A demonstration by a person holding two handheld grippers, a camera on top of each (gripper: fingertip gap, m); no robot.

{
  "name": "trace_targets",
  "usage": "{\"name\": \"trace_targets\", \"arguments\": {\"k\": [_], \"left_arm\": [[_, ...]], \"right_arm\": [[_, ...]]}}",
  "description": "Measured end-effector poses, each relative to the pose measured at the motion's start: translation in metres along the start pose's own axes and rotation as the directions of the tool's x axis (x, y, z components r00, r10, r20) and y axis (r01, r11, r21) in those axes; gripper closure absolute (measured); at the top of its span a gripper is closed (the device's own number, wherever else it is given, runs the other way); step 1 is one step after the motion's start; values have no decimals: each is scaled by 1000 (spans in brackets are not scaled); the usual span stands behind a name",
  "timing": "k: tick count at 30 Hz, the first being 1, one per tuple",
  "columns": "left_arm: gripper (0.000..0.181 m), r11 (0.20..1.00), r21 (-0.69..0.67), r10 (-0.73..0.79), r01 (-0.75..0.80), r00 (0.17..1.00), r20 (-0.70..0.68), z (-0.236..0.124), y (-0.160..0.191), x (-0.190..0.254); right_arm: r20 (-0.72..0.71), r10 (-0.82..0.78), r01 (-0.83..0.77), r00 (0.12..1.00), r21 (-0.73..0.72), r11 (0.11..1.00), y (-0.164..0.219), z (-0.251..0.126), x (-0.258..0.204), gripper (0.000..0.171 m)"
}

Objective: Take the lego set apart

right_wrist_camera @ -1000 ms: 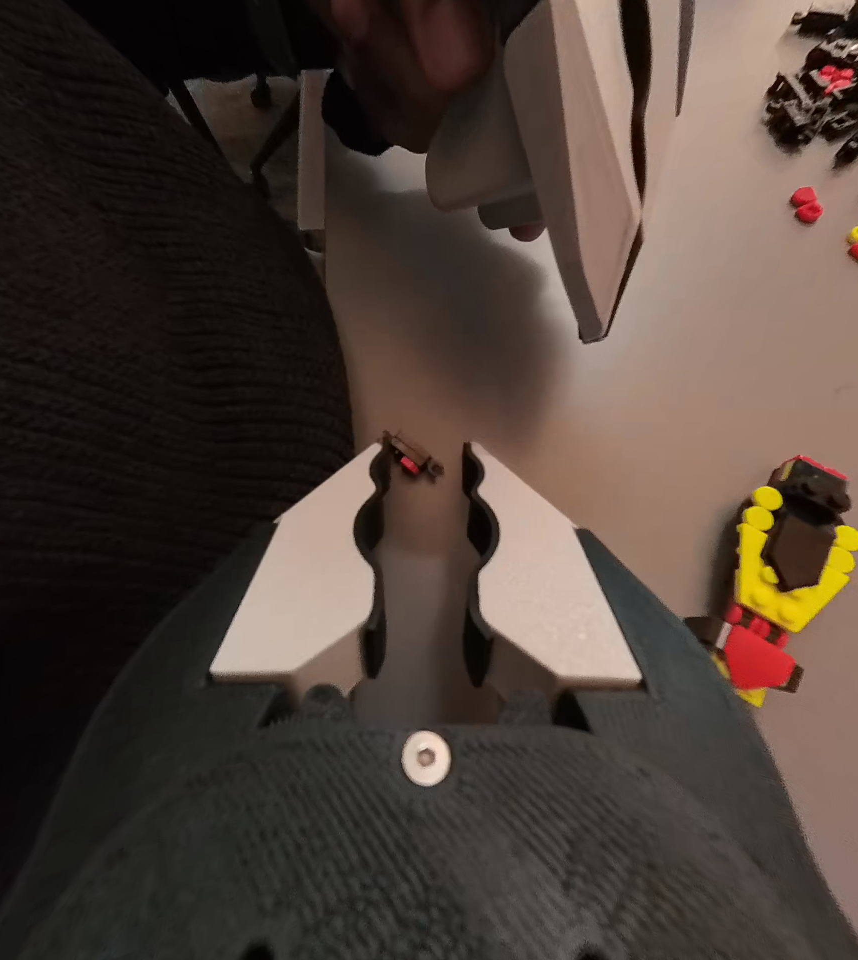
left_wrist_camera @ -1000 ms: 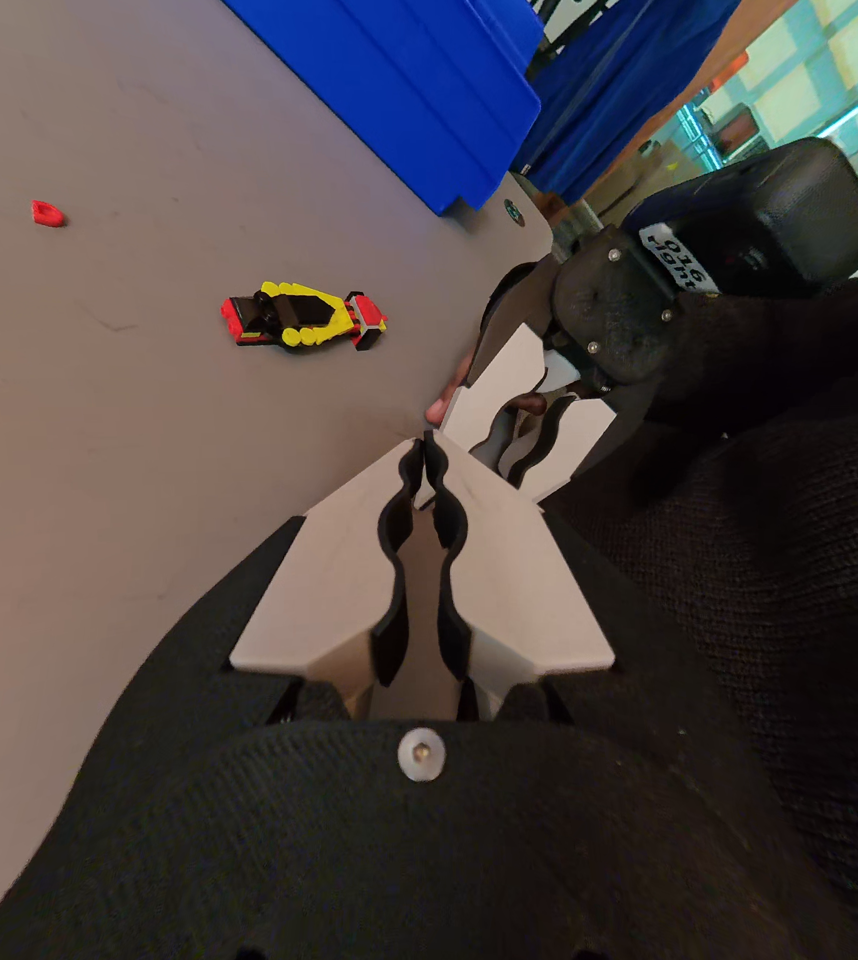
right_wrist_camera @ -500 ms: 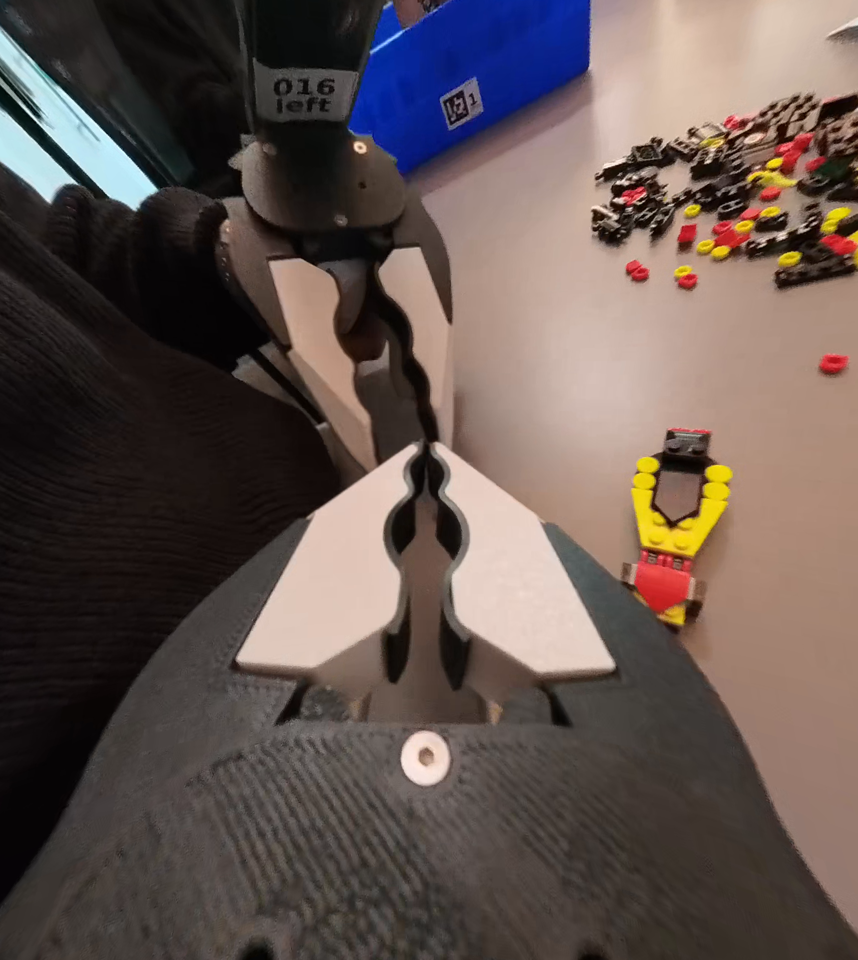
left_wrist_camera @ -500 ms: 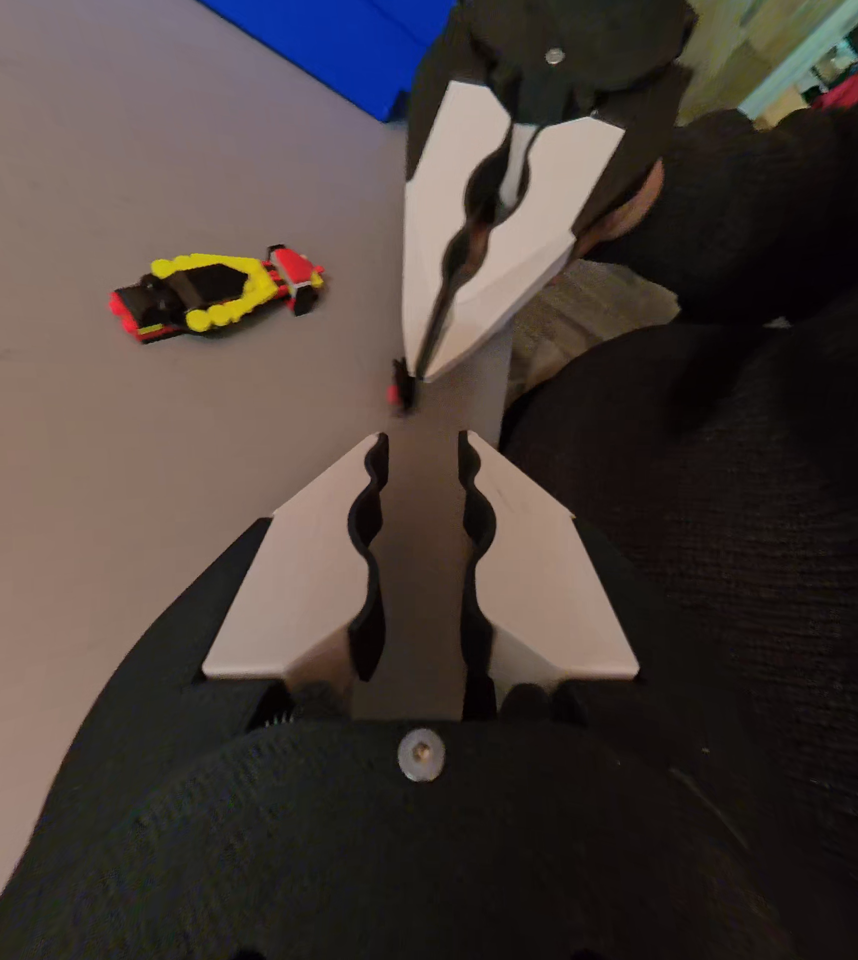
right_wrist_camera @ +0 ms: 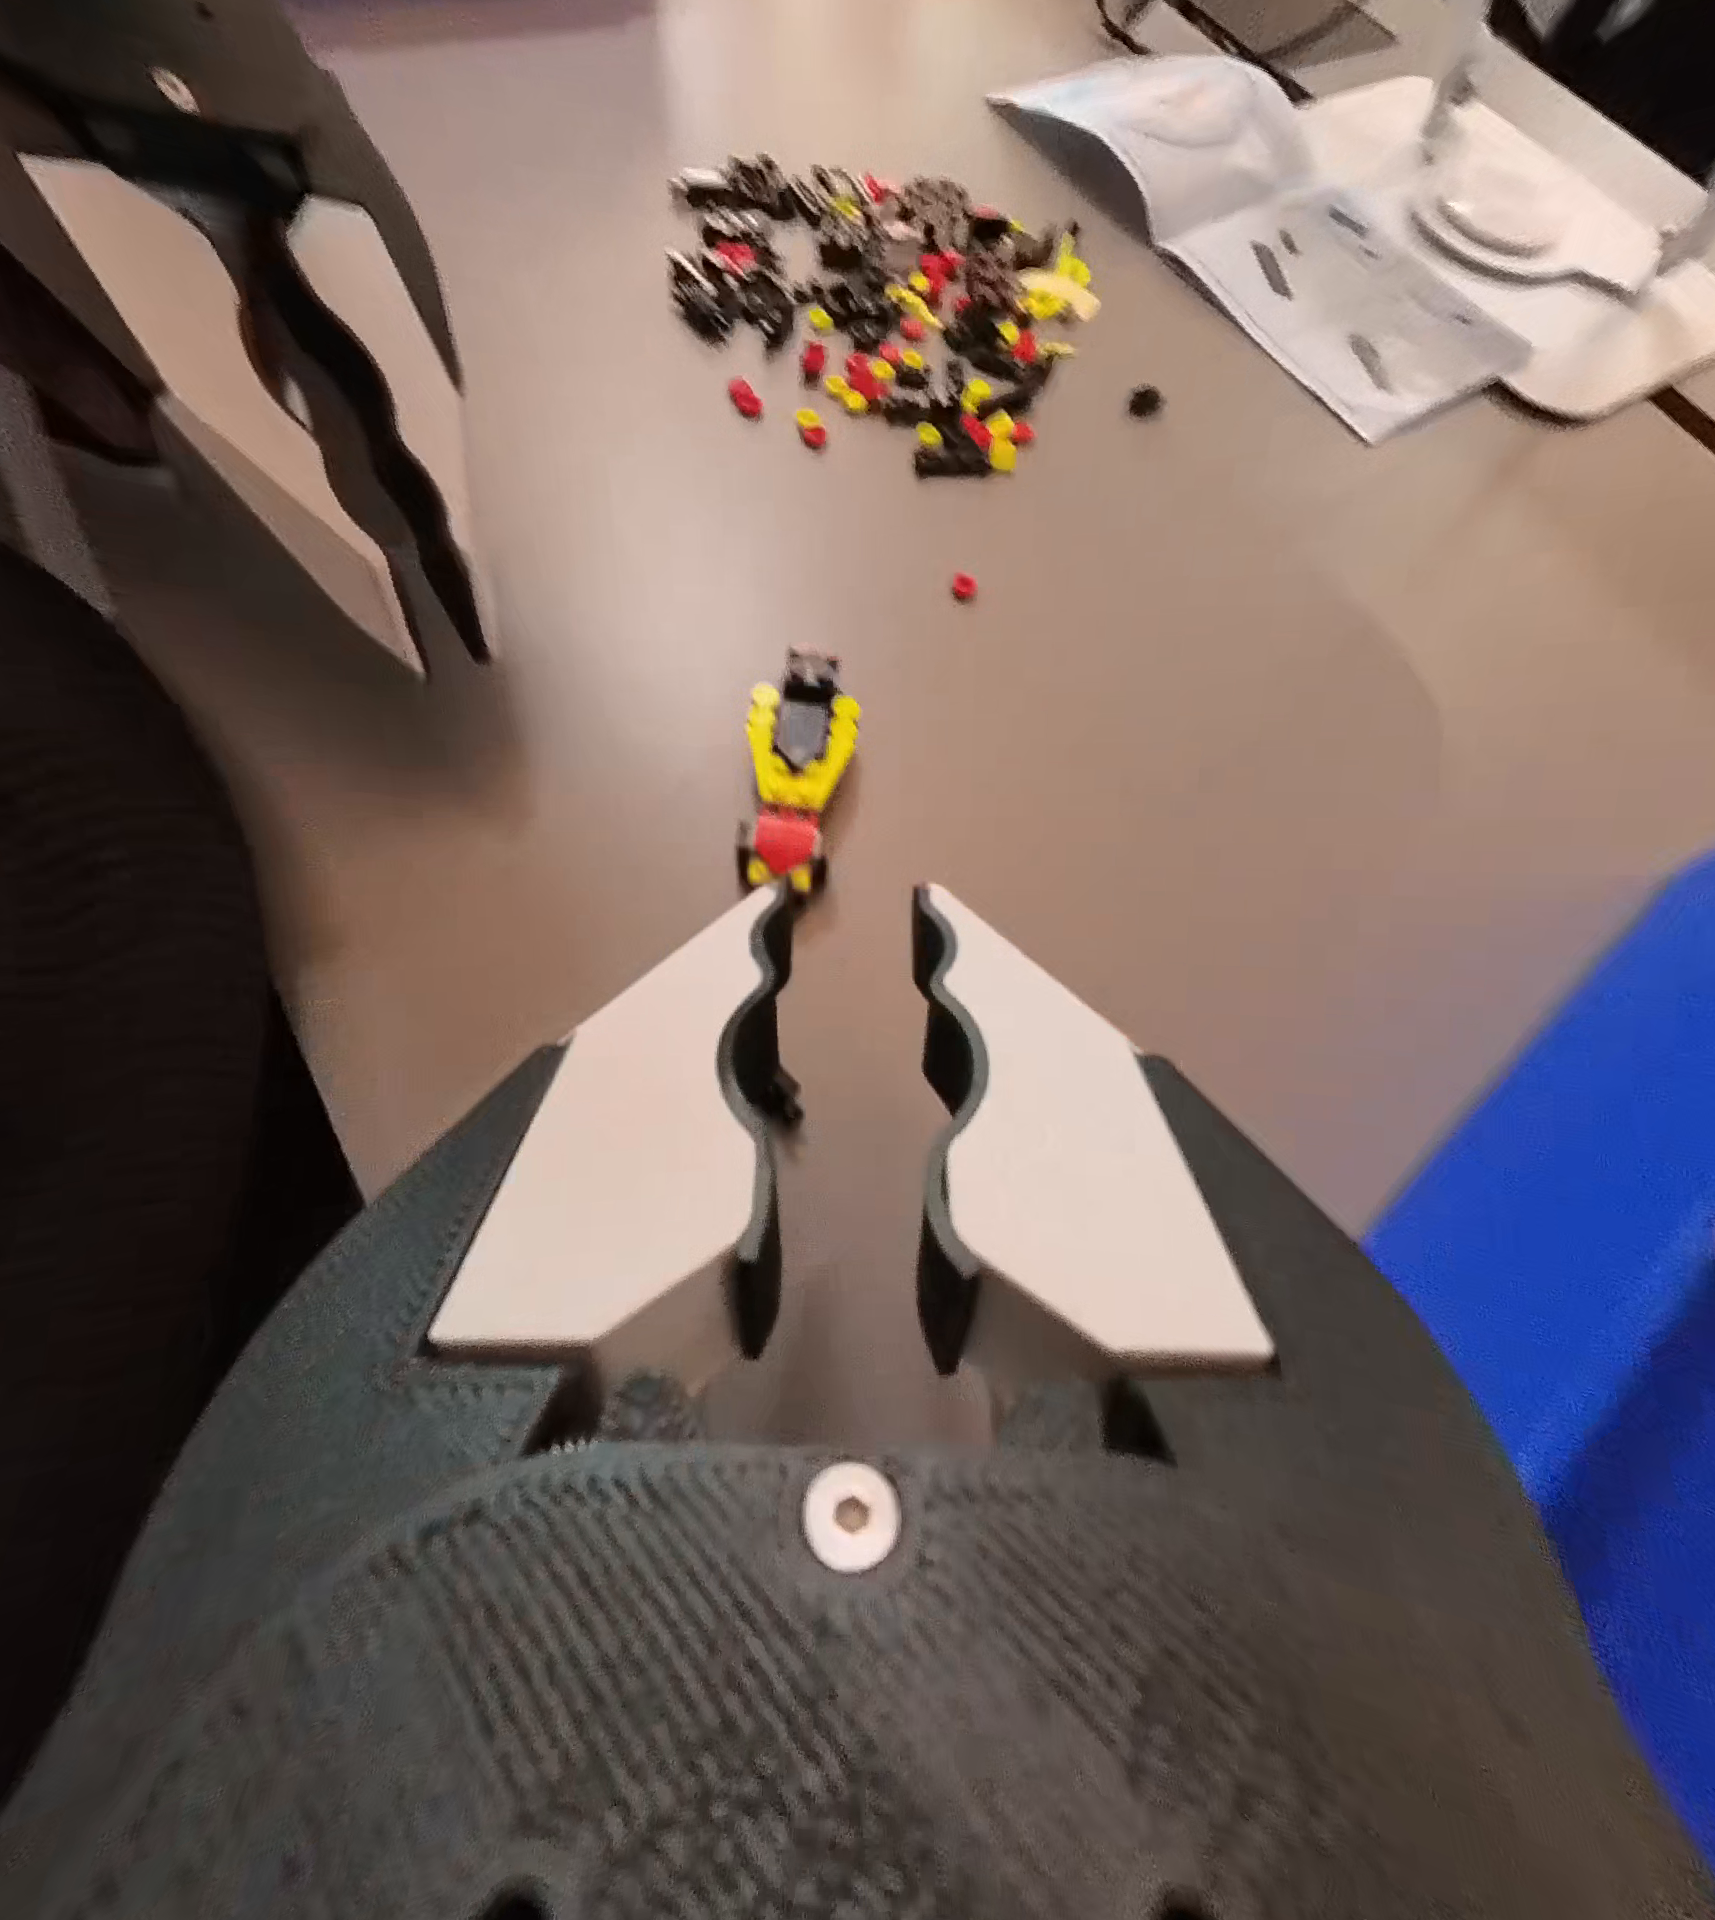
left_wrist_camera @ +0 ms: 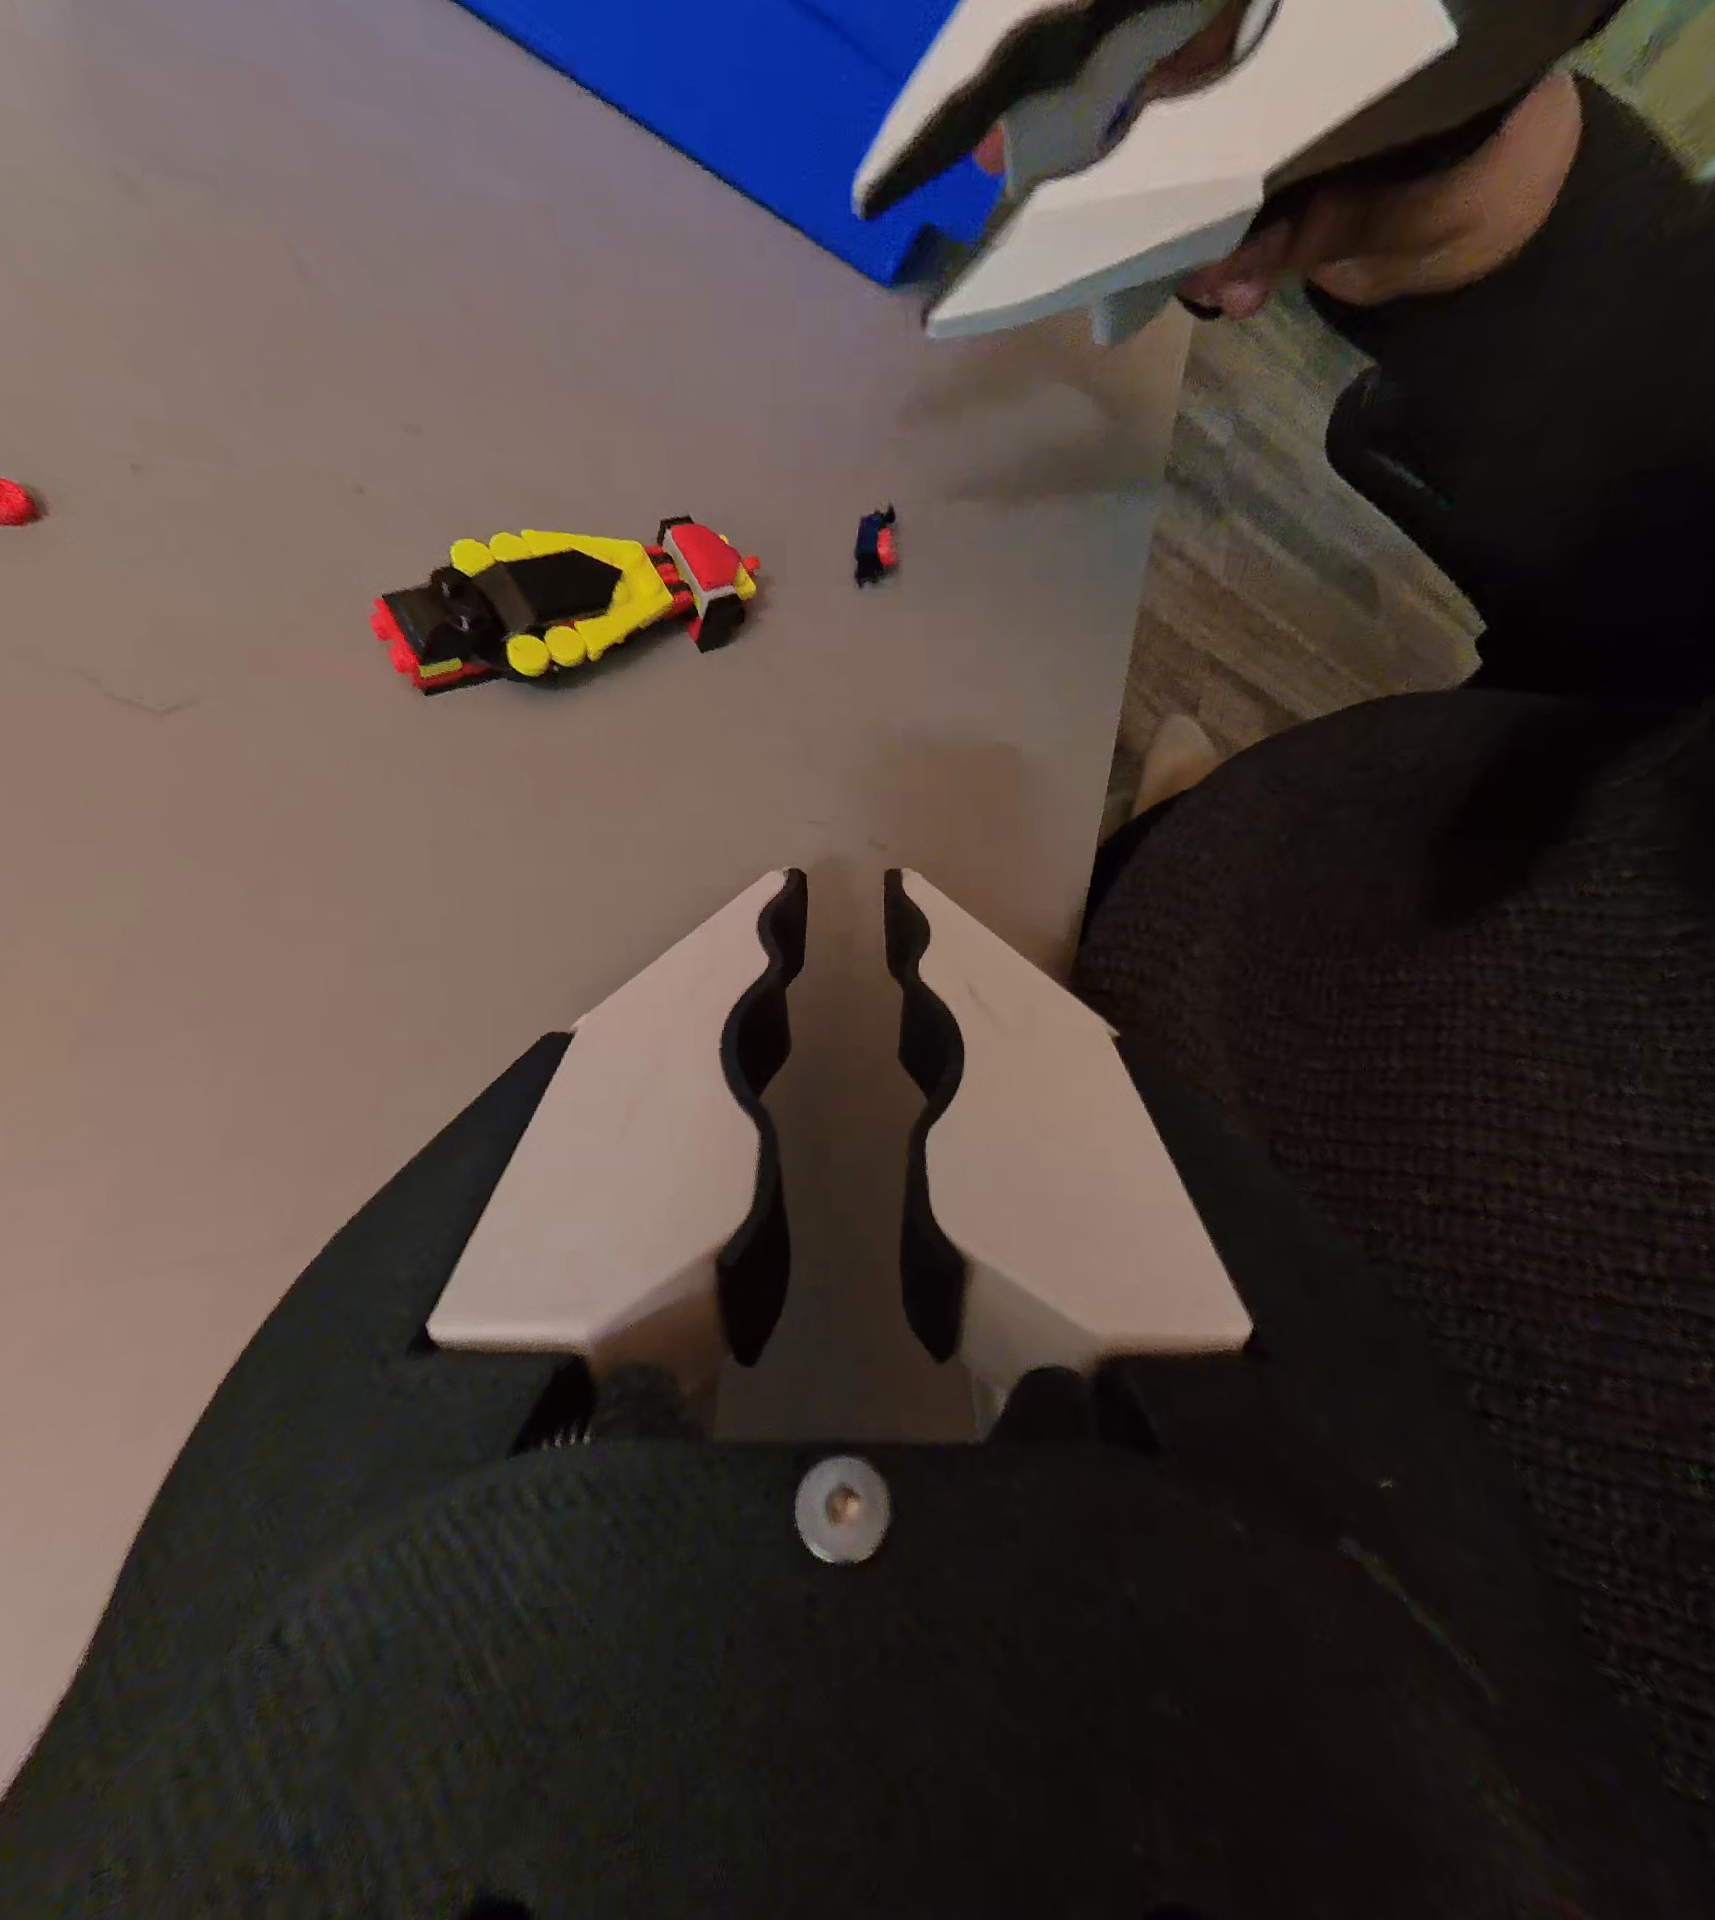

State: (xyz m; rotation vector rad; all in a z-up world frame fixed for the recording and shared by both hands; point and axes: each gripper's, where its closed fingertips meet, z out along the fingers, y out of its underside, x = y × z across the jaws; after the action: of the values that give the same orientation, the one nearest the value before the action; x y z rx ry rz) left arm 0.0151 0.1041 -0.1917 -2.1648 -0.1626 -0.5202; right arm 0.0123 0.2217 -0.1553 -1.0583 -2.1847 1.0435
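**Both jaws apart over the grey table, lego model lying ahead**

My left gripper (left_wrist_camera: 842,883) hangs above the grey table (left_wrist_camera: 209,935) near its edge, jaws parted with a narrow gap and nothing between them. Ahead and to the left of my left tips lies the lego model (left_wrist_camera: 562,608), a flat yellow, black and red piece resting on the tabletop. Just to its right sits 1 small dark and red piece (left_wrist_camera: 874,545), apart from it. Far off to the left lies 1 loose red brick (left_wrist_camera: 1,501). Beyond them stands a blue bin (left_wrist_camera: 759,104), and off the table edge to my right the floor (left_wrist_camera: 1268,582) shows.

My right gripper (right_wrist_camera: 848,899) is also open, jaws moderately apart and gripping nothing; a small dark bit (right_wrist_camera: 780,1096) shows by the left pad, and I cannot tell whether it touches. The model lies just beyond my left fingertip there. Farther ahead spreads a pile of loose bricks (right_wrist_camera: 884,301), black, red and yellow, and to the right of it an open paper booklet (right_wrist_camera: 1331,249).
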Motion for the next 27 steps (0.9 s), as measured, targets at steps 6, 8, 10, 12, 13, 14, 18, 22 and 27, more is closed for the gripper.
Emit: {"name": "trace_targets", "arguments": {"k": [6,8,10,12,13,14,18,22,27], "left_arm": [[170,994,73,-85,85,996,1,-3,-12,-13],[170,991,83,-109,109,994,-7,-3,-13,-15],[170,989,81,-119,120,993,-16,-3,-13,-15],[170,991,75,-110,111,994,-14,-2,-12,-14],[170,992,71,-101,101,995,-11,-2,-11,-14],[170,994,66,-91,91,996,-8,-1,-11,-13],[170,997,42,-59,60,998,-20,2,-7,-7],[169,999,43,-20,21,999,-38,4,-8,1],[164,994,108,-1,10,997,-82,7,-21,18]], "right_arm": [[-38,135,-139,990,-168,976,49,-1,-14,142],[-10,116,-116,993,-212,970,59,5,-20,139],[-16,75,-77,997,-237,968,65,9,-17,139],[19,87,-80,996,-229,970,66,14,-22,139],[33,97,-87,995,-232,969,67,16,-24,139],[37,96,-84,995,-238,968,69,18,-25,140],[27,87,-77,996,-255,964,70,19,-26,158],[69,152,-134,986,-222,966,60,20,-34,164],[234,370,-380,899,-7,925,5,20,-55,164]]}}
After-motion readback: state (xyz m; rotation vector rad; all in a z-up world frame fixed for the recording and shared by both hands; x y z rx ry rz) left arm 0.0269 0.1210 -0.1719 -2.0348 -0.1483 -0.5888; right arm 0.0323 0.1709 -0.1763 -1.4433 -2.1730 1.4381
